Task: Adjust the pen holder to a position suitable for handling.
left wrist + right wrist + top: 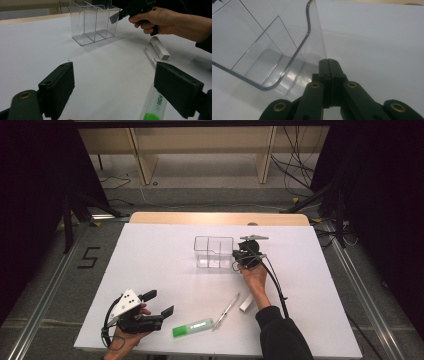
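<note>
Now the right gripper (239, 256) is clamping its jaws shut on the side wall of the clear plastic organizer (214, 252), a see-through box with dividers sitting mid-table (150, 260), while the left gripper (159, 303) is resting with jaws wide apart

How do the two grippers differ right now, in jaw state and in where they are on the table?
The left gripper has its jaws wide apart with nothing between them; the right gripper has its jaws pressed together on the side wall of the clear organizer. The left gripper sits near the table's front edge beside the green highlighter; the right gripper is farther back, at the organizer's right side. Both are hand-held with black jaws.
</note>
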`<state>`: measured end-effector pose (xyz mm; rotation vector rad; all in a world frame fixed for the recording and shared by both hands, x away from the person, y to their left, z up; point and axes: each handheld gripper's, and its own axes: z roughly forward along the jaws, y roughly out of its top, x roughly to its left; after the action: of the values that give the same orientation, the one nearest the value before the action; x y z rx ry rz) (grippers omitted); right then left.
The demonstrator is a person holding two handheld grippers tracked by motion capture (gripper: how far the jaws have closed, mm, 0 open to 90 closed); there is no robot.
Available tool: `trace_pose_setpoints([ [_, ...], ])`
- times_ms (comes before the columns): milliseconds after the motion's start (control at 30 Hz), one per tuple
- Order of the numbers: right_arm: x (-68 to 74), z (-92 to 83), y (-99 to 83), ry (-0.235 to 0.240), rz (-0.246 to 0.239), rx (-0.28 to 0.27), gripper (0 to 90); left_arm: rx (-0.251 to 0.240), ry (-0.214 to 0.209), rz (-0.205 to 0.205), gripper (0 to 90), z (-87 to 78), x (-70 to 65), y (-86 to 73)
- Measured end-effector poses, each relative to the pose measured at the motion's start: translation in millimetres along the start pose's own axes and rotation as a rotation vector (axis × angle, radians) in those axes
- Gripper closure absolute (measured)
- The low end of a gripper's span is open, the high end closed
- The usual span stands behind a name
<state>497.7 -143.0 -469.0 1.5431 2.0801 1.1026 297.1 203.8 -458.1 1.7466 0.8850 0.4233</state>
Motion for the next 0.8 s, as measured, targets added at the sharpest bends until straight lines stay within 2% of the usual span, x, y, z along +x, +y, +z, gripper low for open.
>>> trace_pose_setpoints([
  [100, 4.8, 1.5, -1.0, -0.010, -0.022, 0.005, 90.0, 0.002, 0.001, 0.001, 16.6, 0.2, -0.1, -0.1],
  [300, 20.1, 7.9, -1.8, 0.004, -0.049, 0.017, 90.0, 0.000, 0.000, 0.000, 16.6, -0.1, -0.1, 0.0],
  [367, 24.6, 9.1, -2.3, -0.008, -0.067, 0.015, 90.0, -0.002, -0.002, -0.003, 16.6, -0.1, -0.1, 0.0],
  [800, 41.6, 14.5, -5.8, 0.017, -0.086, 0.024, 90.0, 0.000, -0.003, -0.001, 16.6, -0.2, -0.3, 0.2],
])
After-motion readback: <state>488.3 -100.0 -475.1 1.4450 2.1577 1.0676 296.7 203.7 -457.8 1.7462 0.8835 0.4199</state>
